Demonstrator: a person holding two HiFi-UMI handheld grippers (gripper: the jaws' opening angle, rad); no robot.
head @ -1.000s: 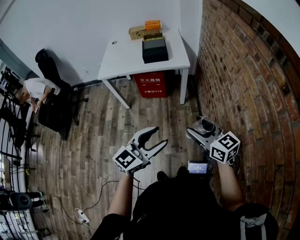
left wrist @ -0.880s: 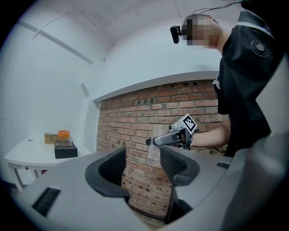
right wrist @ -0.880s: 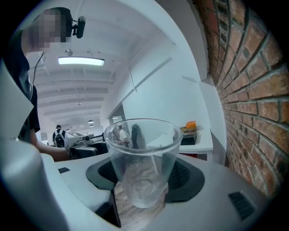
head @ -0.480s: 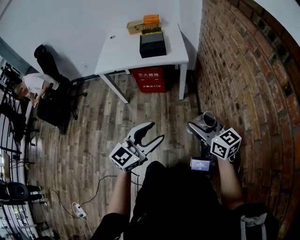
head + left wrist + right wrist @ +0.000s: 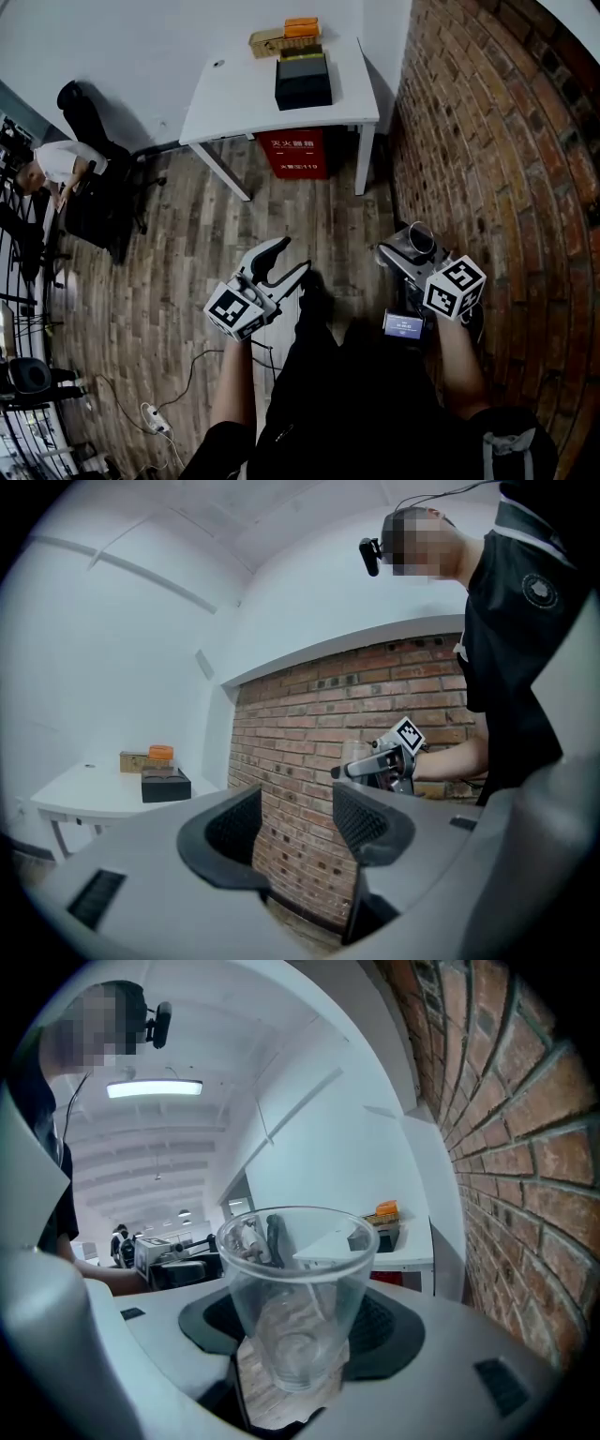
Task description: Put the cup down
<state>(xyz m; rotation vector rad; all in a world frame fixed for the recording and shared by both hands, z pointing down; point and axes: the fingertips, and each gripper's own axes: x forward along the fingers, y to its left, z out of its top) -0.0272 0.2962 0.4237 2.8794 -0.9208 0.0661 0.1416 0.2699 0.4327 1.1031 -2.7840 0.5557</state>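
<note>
**Head view:** The right gripper (image 5: pixel 409 249), at lower right beside the brick wall (image 5: pixel 487 141), clamps a clear cup (image 5: pixel 418 240) held upright. The white table (image 5: pixel 234 98) lies well apart at top centre, up the frame and slightly left of the cup. The left gripper (image 5: pixel 284 262), at lower centre, is spread and empty.

**Left gripper view:** Nothing sits between its jaws. The cup shows at centre right and the table at lower left.

**Right gripper view:** The cup stands rim-up between both pads, with the table beyond at right. Setting it down looks like the right gripper's job alone.
</note>
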